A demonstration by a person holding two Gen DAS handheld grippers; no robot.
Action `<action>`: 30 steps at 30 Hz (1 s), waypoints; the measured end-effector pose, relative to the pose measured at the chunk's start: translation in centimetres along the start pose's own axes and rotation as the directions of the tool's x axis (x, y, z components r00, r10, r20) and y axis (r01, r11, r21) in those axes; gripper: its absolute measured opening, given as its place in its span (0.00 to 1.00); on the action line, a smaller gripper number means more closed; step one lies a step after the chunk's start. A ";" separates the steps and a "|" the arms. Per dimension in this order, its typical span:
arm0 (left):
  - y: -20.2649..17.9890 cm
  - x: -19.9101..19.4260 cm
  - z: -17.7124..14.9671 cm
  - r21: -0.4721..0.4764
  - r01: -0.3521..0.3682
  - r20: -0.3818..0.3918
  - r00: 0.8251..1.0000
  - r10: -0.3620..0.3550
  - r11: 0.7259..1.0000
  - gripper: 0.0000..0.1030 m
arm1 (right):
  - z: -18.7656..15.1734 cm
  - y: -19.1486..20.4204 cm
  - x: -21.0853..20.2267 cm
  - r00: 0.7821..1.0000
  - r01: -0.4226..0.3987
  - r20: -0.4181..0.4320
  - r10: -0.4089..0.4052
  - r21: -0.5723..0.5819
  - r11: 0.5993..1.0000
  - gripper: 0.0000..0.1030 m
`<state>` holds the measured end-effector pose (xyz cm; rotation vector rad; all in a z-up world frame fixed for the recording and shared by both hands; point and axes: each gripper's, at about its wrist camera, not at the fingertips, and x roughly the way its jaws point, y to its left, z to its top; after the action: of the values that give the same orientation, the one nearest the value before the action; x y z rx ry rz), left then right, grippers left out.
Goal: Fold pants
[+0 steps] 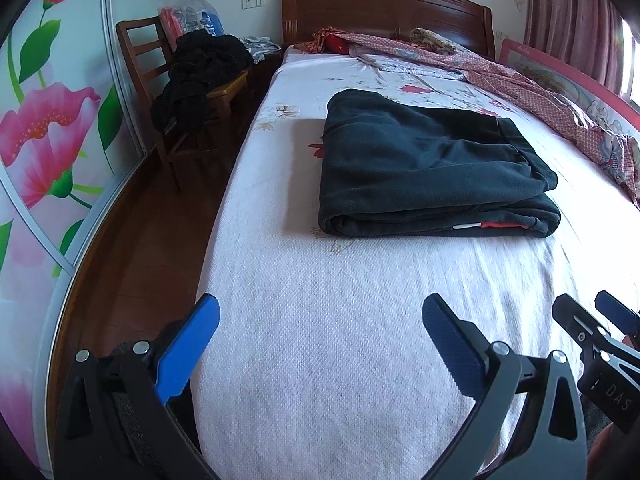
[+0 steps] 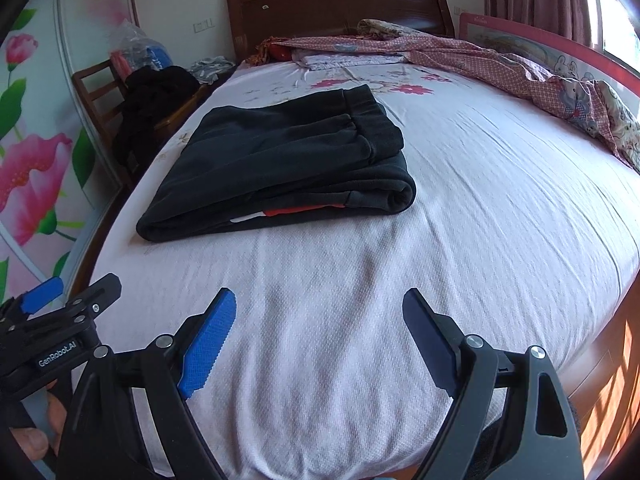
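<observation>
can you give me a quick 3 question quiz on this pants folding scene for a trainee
1. True or false: the dark pants lie folded on the bed sheet.
2. What is between the fingers of the right gripper? A) the pants B) a pillow C) nothing
3. Fill in: the heap of black clothes rests on a wooden ____ beside the bed.

Key:
1. True; they form a flat stack, held by neither gripper.
2. C; it is open over bare sheet, as is the left gripper.
3. chair
</observation>
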<state>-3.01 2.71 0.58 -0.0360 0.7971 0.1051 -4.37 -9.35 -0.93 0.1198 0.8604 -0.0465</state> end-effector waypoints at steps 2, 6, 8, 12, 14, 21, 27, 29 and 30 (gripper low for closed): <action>0.0 0.0 0.0 0.001 0.003 -0.001 1.000 -0.003 1.000 0.98 | 0.1 0.0 0.0 1.000 0.004 -0.001 -0.004 0.004 1.000 0.82; -0.1 -0.2 0.0 0.003 0.011 -0.002 1.000 -0.011 1.000 0.98 | 0.5 -0.1 0.6 1.000 -0.003 -0.012 0.004 0.034 0.999 0.82; -0.1 -0.2 -0.1 0.006 0.013 -0.001 1.000 -0.013 1.000 0.98 | 0.6 -0.1 0.9 1.000 0.005 -0.015 -0.004 0.032 0.999 0.82; 0.1 -0.2 0.0 -0.002 0.011 -0.008 1.000 -0.011 1.000 0.98 | 0.3 0.1 1.1 1.000 -0.005 -0.027 0.005 0.021 1.000 0.82; 0.1 0.0 -0.1 -0.004 0.010 -0.018 1.000 -0.010 1.000 0.98 | 0.4 0.0 1.0 1.000 -0.002 -0.025 0.002 0.026 1.000 0.82; 0.1 -0.1 -0.1 -0.002 0.011 -0.015 1.000 -0.011 1.000 0.98 | 0.3 -0.2 1.0 1.000 -0.006 -0.030 0.007 0.037 0.999 0.82; 0.2 0.0 0.0 -0.008 0.011 -0.017 1.000 -0.011 1.000 0.98 | 0.4 -0.2 0.9 0.999 -0.011 -0.031 0.012 0.037 0.999 0.82; 0.2 0.0 0.0 -0.009 0.010 -0.017 1.000 -0.011 1.000 0.98 | 0.4 -0.2 0.9 0.999 -0.011 -0.030 0.012 0.036 0.999 0.82; 0.2 0.0 0.0 -0.008 0.011 -0.017 1.000 -0.011 1.000 0.98 | 0.4 -0.2 0.9 0.999 -0.012 -0.030 0.013 0.035 0.999 0.82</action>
<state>-3.07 2.95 0.58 -0.0493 0.8137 0.0978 -3.53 -9.62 -1.39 0.1587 0.8896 -0.0482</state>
